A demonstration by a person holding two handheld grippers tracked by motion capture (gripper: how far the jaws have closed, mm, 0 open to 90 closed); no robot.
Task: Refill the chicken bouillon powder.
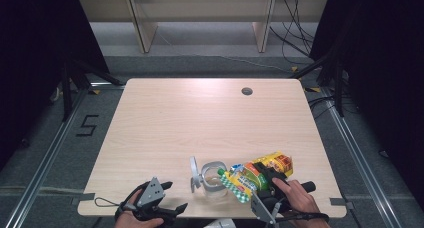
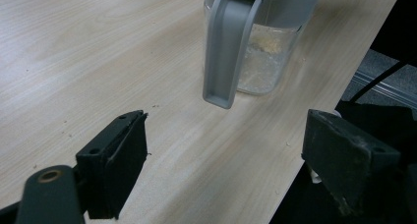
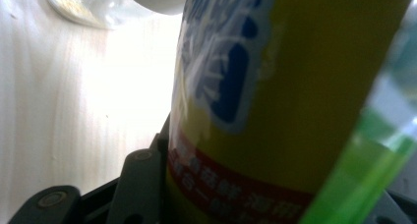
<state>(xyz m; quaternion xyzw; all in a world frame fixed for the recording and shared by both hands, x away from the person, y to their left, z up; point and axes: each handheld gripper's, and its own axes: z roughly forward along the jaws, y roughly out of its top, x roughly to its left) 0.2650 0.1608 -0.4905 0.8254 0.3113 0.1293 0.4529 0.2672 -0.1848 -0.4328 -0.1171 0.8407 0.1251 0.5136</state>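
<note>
snack bag (image 1: 260, 174) gripped in right gripper (image 1: 265, 185) fingers, tipped toward jug (image 1: 213, 175) mouth at 9 o'clock for pouring; left gripper (image 1: 165, 200) fingers open, parked near counter (image 1: 200, 118) edge.

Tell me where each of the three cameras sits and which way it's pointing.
High view: above the near edge, facing forward and down on the light wooden table; both hands, the left claw and the right claw show.
Left gripper view: on the left claw, looking between its open black jaws at the clear plastic pitcher with a grey handle.
Right gripper view: on the right claw, pressed close to the yellow and green snack bag it holds.
Shared: the pitcher and bag show from above too.
</note>
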